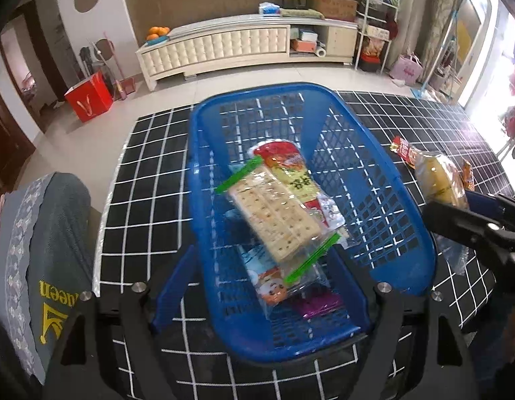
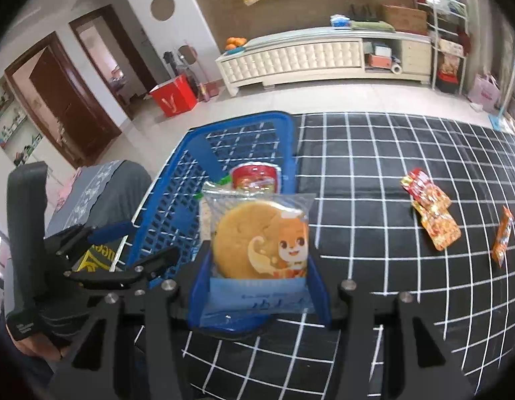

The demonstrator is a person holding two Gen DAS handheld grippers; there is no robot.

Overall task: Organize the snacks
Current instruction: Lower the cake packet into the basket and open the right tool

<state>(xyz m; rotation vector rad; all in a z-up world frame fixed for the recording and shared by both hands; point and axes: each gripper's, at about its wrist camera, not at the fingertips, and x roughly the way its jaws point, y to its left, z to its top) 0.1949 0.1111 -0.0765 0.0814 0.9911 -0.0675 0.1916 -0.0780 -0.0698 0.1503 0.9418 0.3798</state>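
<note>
Left wrist view: looking steeply down along the left claw, close above the blue basket, which fills the frame's centre. Right claw intruding at the right edge. Right wrist view: also tilted downward, very near a cake packet that blocks the lower centre; left claw seen at lower left. Shared by both: the basket, the black checked tabletop, the white cabinet along the upper frame, the red bag on the floor.
</note>
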